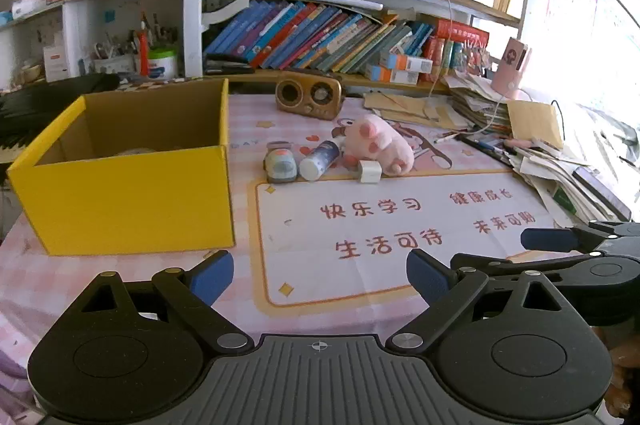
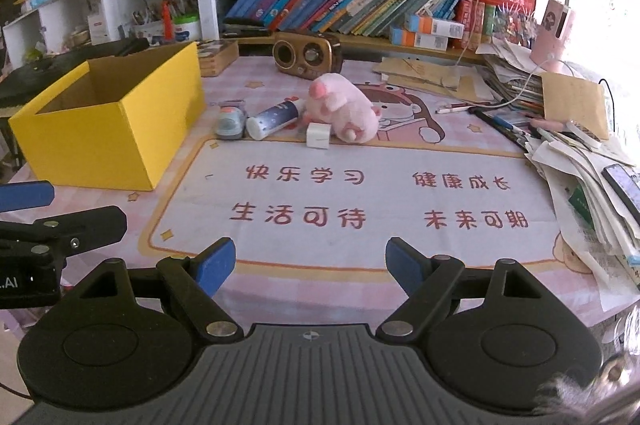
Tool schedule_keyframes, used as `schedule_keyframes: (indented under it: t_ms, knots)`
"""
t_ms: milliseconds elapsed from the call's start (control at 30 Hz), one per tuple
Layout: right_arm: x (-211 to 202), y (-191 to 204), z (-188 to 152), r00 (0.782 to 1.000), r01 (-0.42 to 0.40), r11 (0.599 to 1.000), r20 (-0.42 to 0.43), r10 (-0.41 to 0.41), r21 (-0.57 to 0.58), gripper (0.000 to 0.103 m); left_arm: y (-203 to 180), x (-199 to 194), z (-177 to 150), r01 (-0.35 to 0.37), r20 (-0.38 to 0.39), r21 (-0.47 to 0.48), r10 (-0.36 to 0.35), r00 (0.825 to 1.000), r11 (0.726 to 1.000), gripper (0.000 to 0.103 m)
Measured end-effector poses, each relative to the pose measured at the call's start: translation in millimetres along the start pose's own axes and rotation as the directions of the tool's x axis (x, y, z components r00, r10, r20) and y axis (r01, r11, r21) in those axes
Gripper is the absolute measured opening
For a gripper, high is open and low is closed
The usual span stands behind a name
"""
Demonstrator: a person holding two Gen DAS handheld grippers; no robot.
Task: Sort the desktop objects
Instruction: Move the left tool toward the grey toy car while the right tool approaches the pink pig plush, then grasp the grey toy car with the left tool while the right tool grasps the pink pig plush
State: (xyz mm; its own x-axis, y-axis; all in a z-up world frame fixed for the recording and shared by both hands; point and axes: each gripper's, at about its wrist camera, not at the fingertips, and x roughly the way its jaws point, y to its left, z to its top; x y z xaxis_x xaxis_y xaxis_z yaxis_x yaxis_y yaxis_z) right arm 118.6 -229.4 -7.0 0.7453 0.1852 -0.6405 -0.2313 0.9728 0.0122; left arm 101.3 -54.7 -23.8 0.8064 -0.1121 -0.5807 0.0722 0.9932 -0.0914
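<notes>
Yellow box (image 1: 124, 193) left of plush pig (image 1: 378, 143) | left claw (image 1: 320, 279) spread, empty | right claw (image 2: 310, 265) spread, empty

The left gripper (image 1: 320, 279) and right gripper (image 2: 310, 267) are held wide apart-jawed, empty, at lower frame.

One yellow box (image 2: 108, 129), one plush pig (image 2: 344, 107), one tube (image 2: 274, 121), one white cube (image 2: 318, 136), one speaker (image 2: 307, 54).

Bright daylight floods in from the right, blowing out that edge; fisheye bending curves the margins.
</notes>
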Motion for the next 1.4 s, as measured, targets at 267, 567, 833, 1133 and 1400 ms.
schedule_keyframes:
  t_ms: [267,567,833,1133,1400]
  knots:
    - [26.4,-20.1,18.1,1.000,-0.013,1.000,-0.024,0.013,-0.024,0.081,-8.7,32.1,15.2,-0.005,-0.030,-0.031,0.004,1.000,1.000,0.095]
    - [56.7,-50.8,40.0,0.999,-0.027,0.999,-0.047,0.025,-0.042,0.081,-29.7,66.9,32.5,-0.022,-0.043,-0.047,0.020,0.999,0.999,0.095]
    - [81.7,-76.5,55.1,0.995,-0.074,0.996,-0.067,0.070,-0.052,0.081,-38.8,88.1,43.8,-0.065,-0.066,-0.085,0.060,0.996,0.994,0.095]
    - [106.8,-92.3,73.9,0.991,-0.127,0.990,-0.059,0.124,-0.056,0.081,-45.9,112.0,58.3,-0.127,-0.067,-0.086,0.121,0.990,0.988,0.095]
    - [136.6,-105.5,93.6,0.987,-0.154,0.986,-0.045,0.152,-0.055,0.082,-43.3,137.5,73.7,-0.187,-0.070,-0.079,0.182,0.981,0.979,0.095]
